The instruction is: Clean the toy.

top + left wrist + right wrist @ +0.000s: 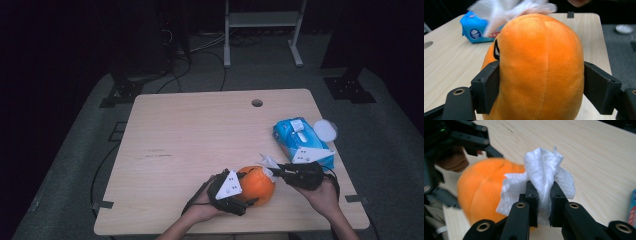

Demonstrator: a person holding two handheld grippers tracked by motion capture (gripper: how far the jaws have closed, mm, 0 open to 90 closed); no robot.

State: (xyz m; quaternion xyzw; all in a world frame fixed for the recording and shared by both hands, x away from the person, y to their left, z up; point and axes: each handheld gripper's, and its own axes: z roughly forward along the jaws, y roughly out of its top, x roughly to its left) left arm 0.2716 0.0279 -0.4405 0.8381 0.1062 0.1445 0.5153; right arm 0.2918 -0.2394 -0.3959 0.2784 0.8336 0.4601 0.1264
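Wiping in hand at the counter's (200,130) near edge.
Orange plush ball (257,185) sits clamped in the left claw (245,197); the right claw (272,172), pinched tight on a white tissue (544,173), touches the ball's upper right side.

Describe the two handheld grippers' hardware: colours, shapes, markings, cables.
Both are black. The left gripper and the right gripper each carry a pale three-cornered plate with small dark dots. Flat rectangular black pads sit on linkage arms with brass-ringed pivot holes. A black cable trails from the left gripper. Forearms appear bare.
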